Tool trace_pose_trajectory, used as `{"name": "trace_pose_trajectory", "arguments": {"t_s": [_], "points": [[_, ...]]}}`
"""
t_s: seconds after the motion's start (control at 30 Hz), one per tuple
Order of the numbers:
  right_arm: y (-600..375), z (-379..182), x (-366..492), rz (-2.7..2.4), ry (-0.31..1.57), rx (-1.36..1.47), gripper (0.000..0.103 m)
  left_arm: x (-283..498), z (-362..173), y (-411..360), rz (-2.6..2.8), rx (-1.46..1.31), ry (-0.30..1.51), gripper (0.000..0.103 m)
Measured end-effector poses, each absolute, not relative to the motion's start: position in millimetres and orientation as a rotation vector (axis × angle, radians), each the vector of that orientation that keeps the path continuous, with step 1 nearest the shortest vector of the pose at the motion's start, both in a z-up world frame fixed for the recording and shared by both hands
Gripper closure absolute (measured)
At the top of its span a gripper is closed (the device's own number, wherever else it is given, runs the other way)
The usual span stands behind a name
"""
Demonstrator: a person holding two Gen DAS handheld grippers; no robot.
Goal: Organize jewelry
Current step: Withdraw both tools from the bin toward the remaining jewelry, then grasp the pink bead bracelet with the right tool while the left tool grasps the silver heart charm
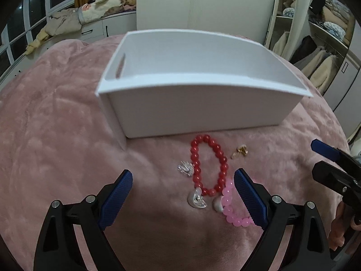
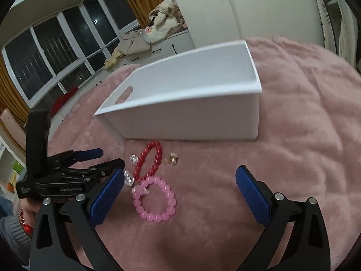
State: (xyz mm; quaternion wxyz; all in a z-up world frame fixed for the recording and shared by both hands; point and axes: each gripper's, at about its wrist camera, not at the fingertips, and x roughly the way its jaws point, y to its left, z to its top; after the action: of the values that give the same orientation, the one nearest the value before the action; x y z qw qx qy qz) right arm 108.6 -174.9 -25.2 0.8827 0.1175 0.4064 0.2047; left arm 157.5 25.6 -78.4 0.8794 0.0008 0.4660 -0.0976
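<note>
A white open box (image 1: 198, 110) (image 2: 191, 117) stands on a pink blanket. In front of it lie a red bead bracelet (image 1: 196, 164) (image 2: 158, 155), a pink bead bracelet (image 1: 227, 203) (image 2: 168, 196), a gold piece (image 1: 241, 151) (image 2: 171, 159) and silver pieces (image 1: 186, 169) (image 1: 197, 199) (image 2: 129, 177). My left gripper (image 1: 182, 180) is open above the bracelets; it also shows in the right wrist view (image 2: 106, 157). My right gripper (image 2: 179, 180) is open and empty over the pink bracelet, and shows at the right edge of the left wrist view (image 1: 320, 155).
The pink blanket (image 1: 56, 124) (image 2: 304, 124) covers the whole surface. Behind are a white wardrobe (image 1: 203, 4), piled clothes (image 1: 67, 18) on drawers, and dark windows (image 2: 45, 52).
</note>
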Motion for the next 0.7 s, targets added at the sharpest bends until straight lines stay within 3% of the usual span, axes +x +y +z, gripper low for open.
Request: {"name": "trace_pose_trajectory", "arguments": {"t_s": [0.13,0.2,0.3,0.4,0.47,0.57,0.63,0.7], "points": [[-175,-55,112,0.458,0.950,0.262,0.041,152,-89,20,-0.213,0.029,0.973,0.018],[-165,-59,112,0.524,0.971,0.252,0.047,146,-93,20,-0.224,0.042,0.964,0.018],[-145,-54,109,0.583,0.962,0.176,0.047,138,-99,19,-0.235,0.071,0.952,0.019],[-129,-56,109,0.547,0.985,0.078,0.039,135,-106,18,-0.226,0.105,0.945,0.019],[-126,-59,110,0.542,1.000,0.059,0.038,133,-108,16,-0.203,0.124,0.922,0.020],[-123,-65,109,0.551,1.022,0.046,0.046,130,-105,20,-0.180,0.096,0.885,0.021],[-118,-70,111,0.532,1.042,0.007,0.062,132,-107,22,-0.177,0.080,0.882,0.021],[-118,-74,110,0.527,1.048,0.005,0.064,135,-109,22,-0.164,0.086,0.873,0.021]]}}
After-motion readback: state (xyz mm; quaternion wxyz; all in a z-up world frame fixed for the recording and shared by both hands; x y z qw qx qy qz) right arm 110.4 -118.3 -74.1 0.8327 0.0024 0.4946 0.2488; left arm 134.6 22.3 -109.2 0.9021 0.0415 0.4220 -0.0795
